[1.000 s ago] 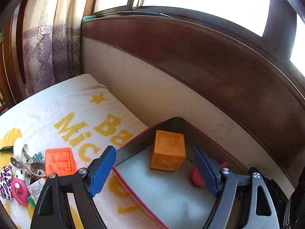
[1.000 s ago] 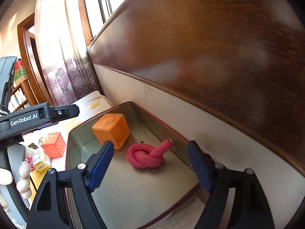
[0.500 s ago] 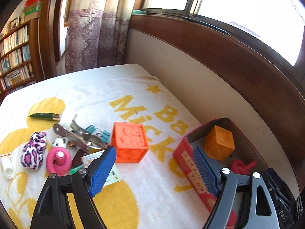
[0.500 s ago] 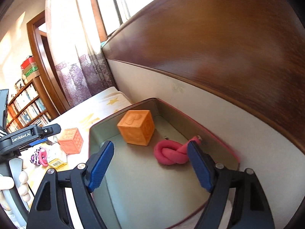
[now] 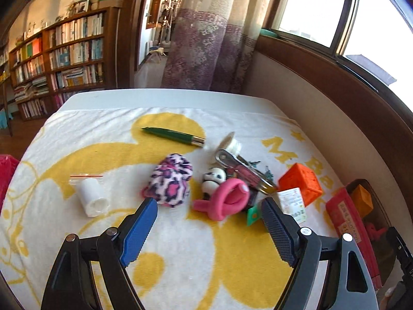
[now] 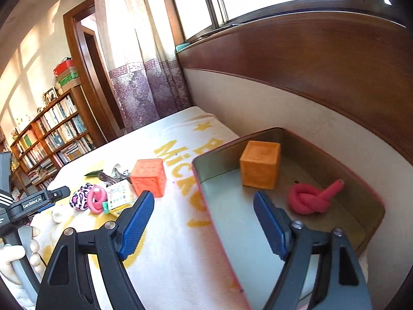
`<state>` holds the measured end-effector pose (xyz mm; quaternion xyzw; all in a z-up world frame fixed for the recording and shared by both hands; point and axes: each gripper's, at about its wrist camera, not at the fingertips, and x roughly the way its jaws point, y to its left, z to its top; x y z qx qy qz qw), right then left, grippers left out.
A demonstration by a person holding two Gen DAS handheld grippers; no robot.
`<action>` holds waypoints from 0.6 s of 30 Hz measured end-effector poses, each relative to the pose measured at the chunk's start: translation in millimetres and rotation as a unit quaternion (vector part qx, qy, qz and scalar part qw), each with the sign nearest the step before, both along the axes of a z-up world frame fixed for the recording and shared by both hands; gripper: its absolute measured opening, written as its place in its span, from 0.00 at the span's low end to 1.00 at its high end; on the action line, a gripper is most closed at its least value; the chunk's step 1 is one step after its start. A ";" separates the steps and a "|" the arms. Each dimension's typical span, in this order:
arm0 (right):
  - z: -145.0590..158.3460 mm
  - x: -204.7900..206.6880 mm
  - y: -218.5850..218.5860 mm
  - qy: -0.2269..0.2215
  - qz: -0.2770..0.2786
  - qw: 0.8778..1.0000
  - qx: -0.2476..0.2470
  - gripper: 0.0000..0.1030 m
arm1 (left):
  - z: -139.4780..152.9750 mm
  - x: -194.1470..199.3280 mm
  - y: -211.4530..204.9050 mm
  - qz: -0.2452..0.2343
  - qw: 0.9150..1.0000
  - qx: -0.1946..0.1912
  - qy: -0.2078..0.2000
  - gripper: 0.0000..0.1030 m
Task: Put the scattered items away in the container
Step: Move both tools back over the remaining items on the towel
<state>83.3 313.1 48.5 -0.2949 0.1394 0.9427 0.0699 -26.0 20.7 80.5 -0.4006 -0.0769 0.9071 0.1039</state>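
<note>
The red-walled container [image 6: 206, 170] sits on the towel by the wall, holding a light orange cube [image 6: 260, 164] and a red knotted rope [image 6: 309, 198]; it also shows at the right of the left wrist view [image 5: 344, 217]. Scattered items lie on the towel: a pink knotted rope [image 5: 225, 202], a leopard-print scrunchie [image 5: 170, 179], a panda figure [image 5: 213, 178], an orange cube [image 5: 302, 179], a white roll [image 5: 91, 199], a green pen [image 5: 171, 134]. My left gripper [image 5: 209, 230] is open and empty, just short of the pink rope. My right gripper [image 6: 202, 223] is open and empty over the container's near rim.
A metal clip [image 5: 242, 166], a small card packet [image 5: 293, 202] and a white cap [image 5: 229, 144] lie among the items. The yellow-and-white towel [image 5: 180, 258] covers the table. A wooden panelled wall [image 6: 322, 77] runs behind the container. Bookshelves [image 5: 59, 59] stand beyond.
My left gripper has swung left from the container to face the scattered items. My right gripper has drawn back and turned left, bringing the towel and orange cube into view.
</note>
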 end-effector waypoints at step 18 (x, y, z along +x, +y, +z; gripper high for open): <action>-34.6 -34.0 -97.4 -0.074 0.103 0.992 0.022 0.80 | -43.1 -17.2 -123.4 0.112 0.993 -0.008 -0.042 0.82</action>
